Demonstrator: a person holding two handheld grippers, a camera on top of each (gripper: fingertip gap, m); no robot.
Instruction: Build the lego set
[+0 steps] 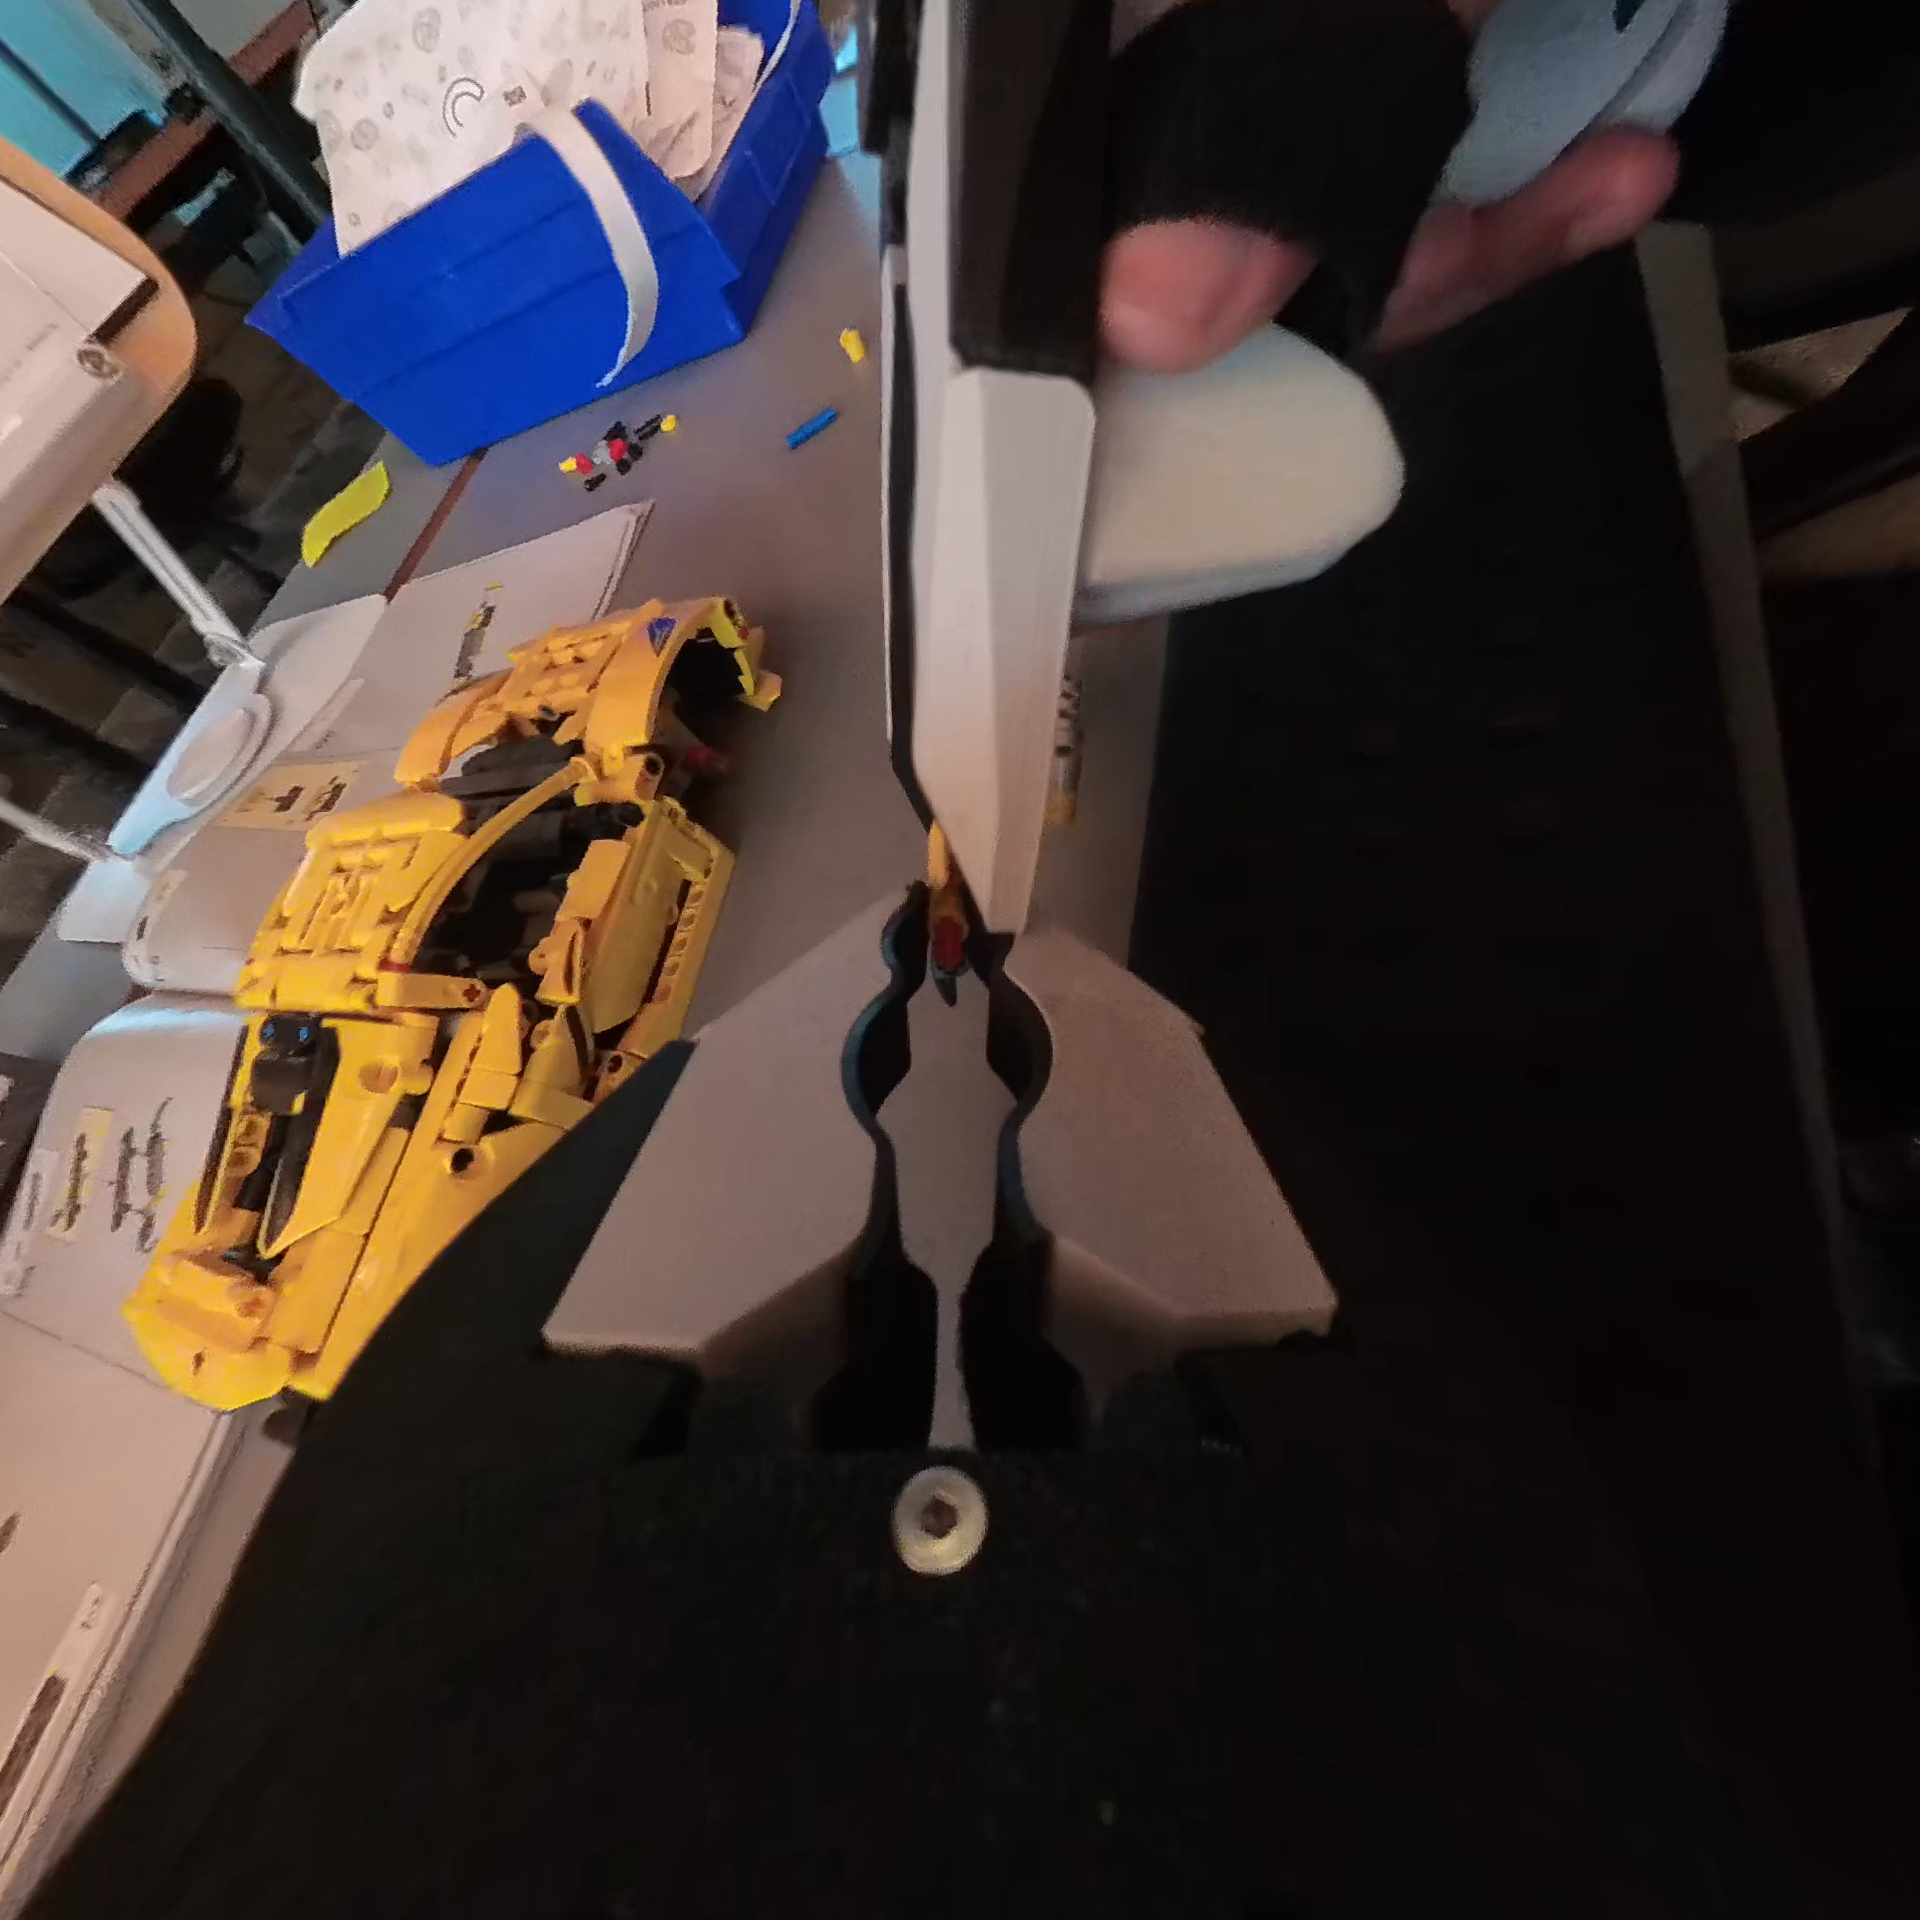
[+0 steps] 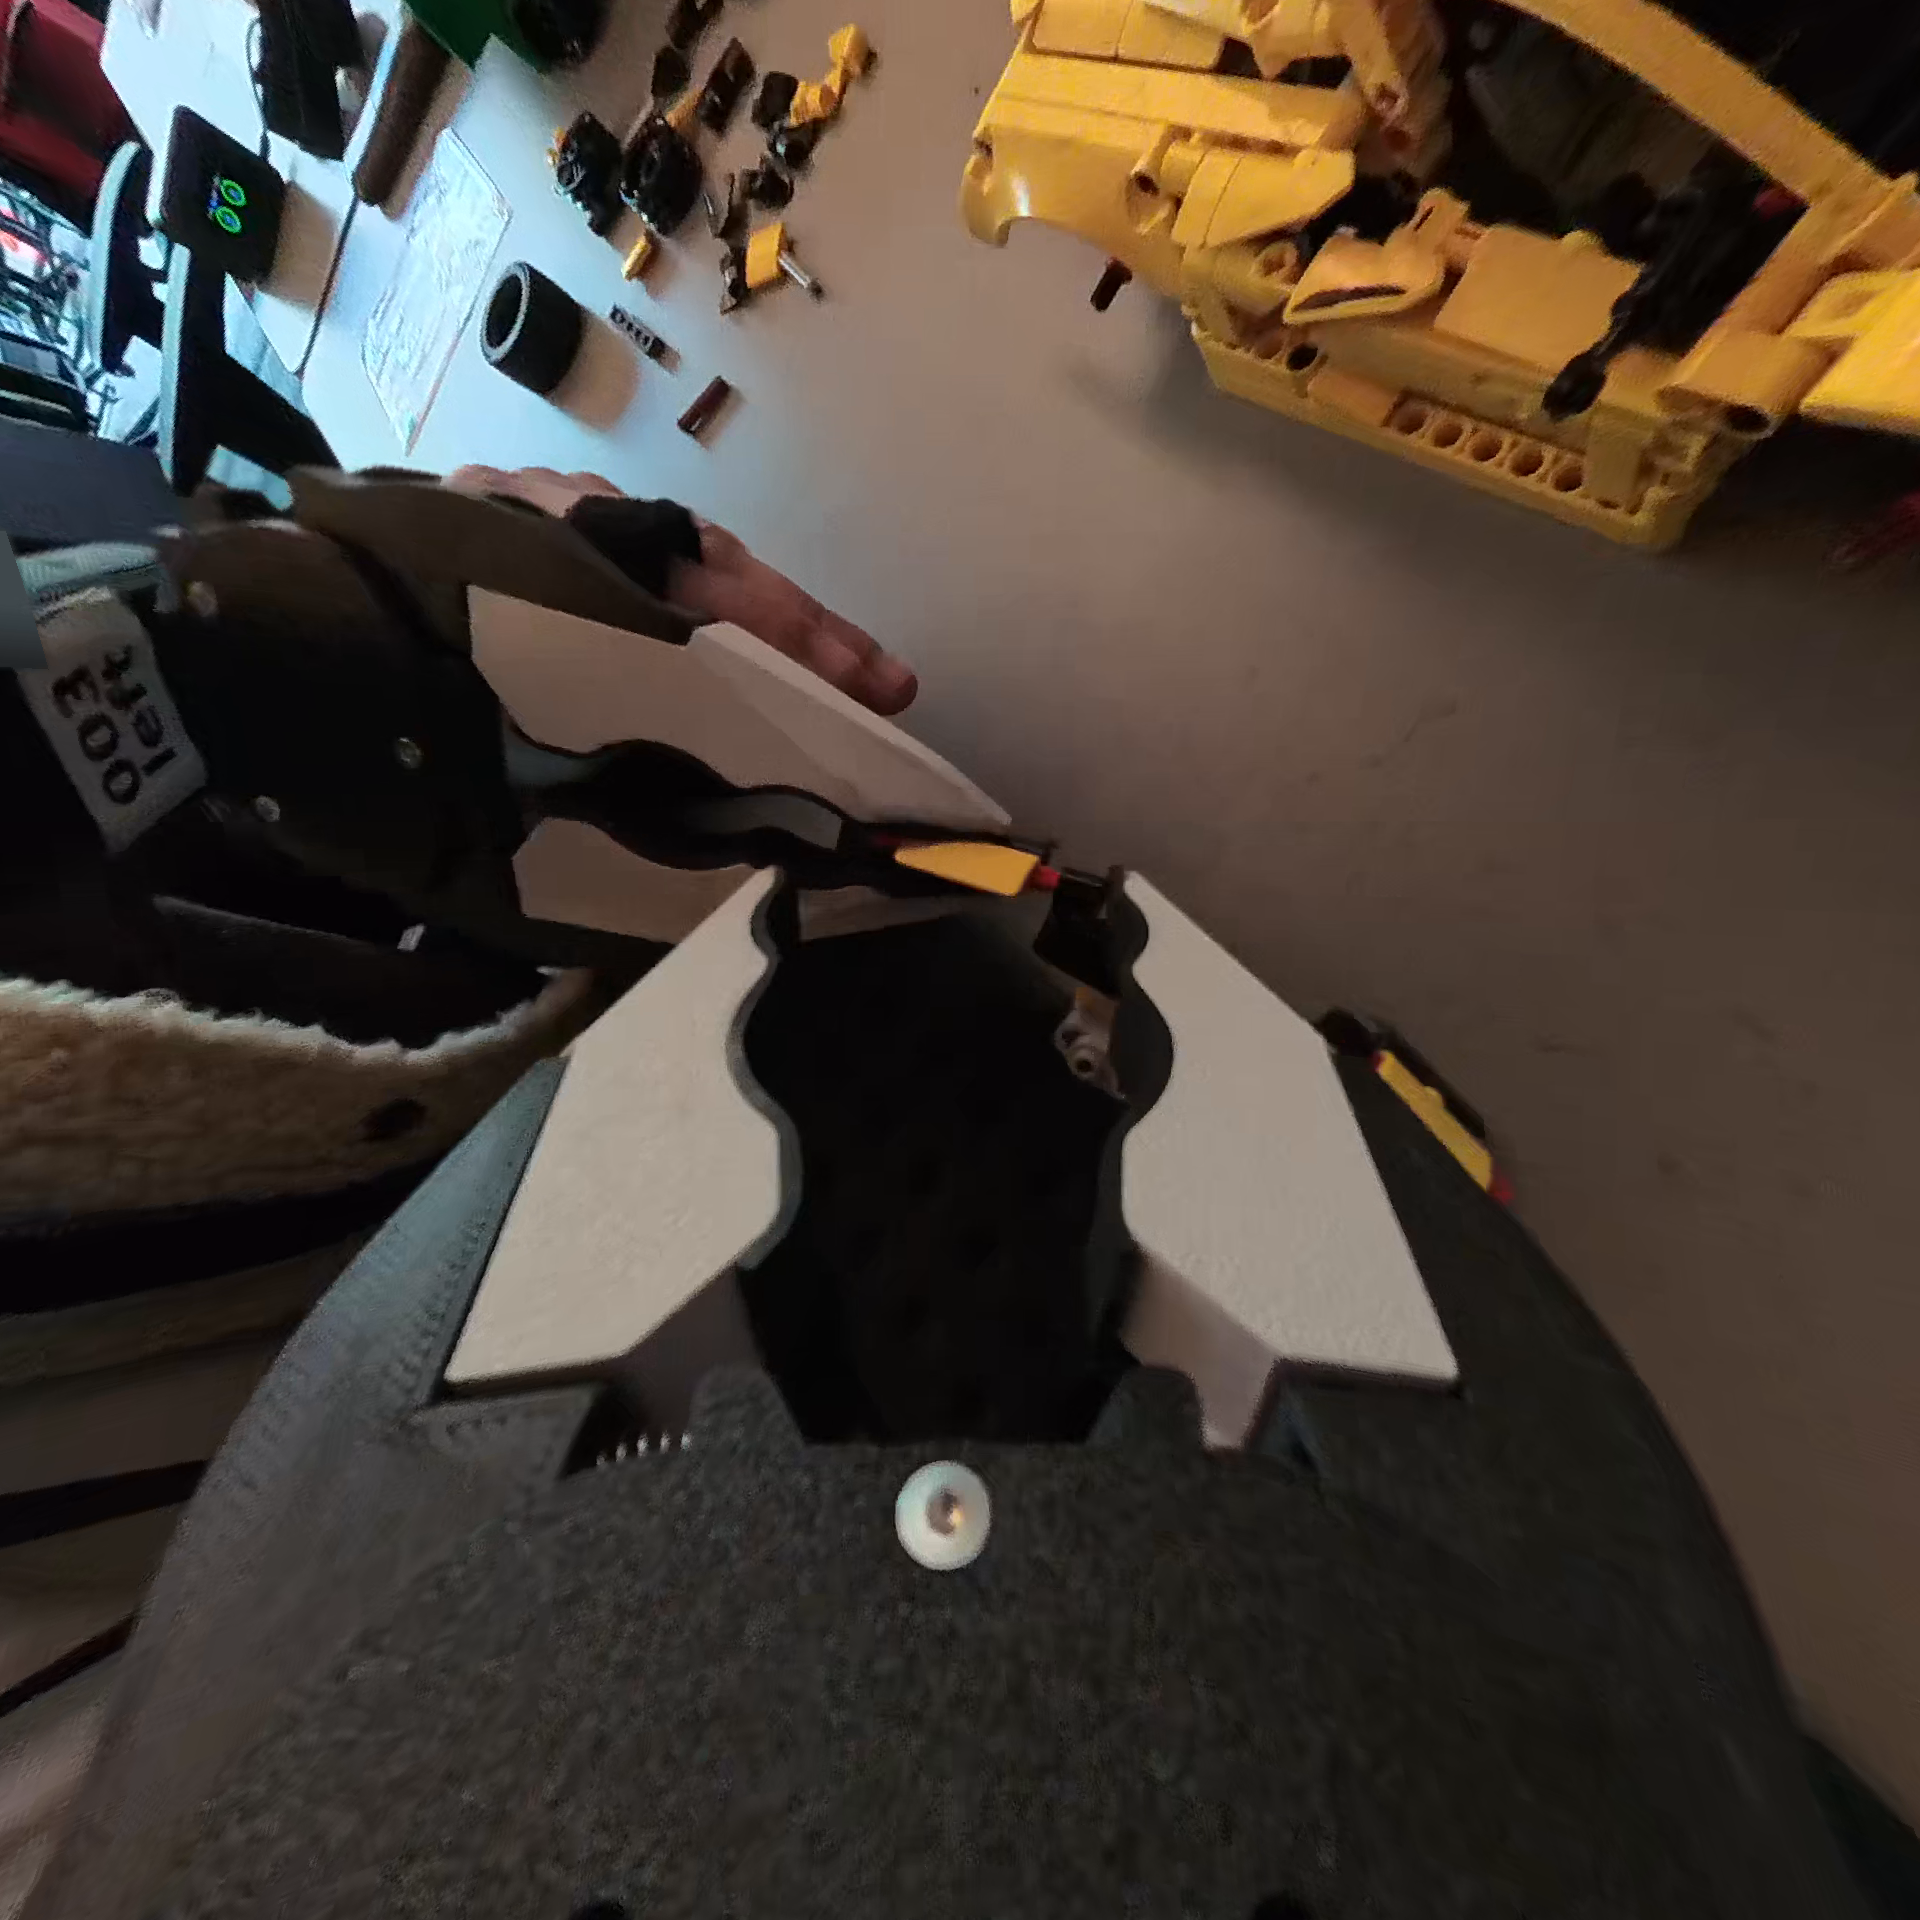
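So your left gripper (image 2: 1023,868) is clamped on the small yellow piece (image 2: 961,865), your right gripper (image 2: 951,914) gapes open around its black end; nudge together gently, car (image 1: 447,987) waits mid-desk (image 2: 1143,727).

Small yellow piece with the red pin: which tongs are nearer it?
Left. The left tongs grip the small yellow piece; the right tongs stand open around its end.

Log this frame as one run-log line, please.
left gripper: shut on small yellow piece | right gripper: open, tips at the piece | yellow car model: on table, untouched | phase: mid-air sub-assembly
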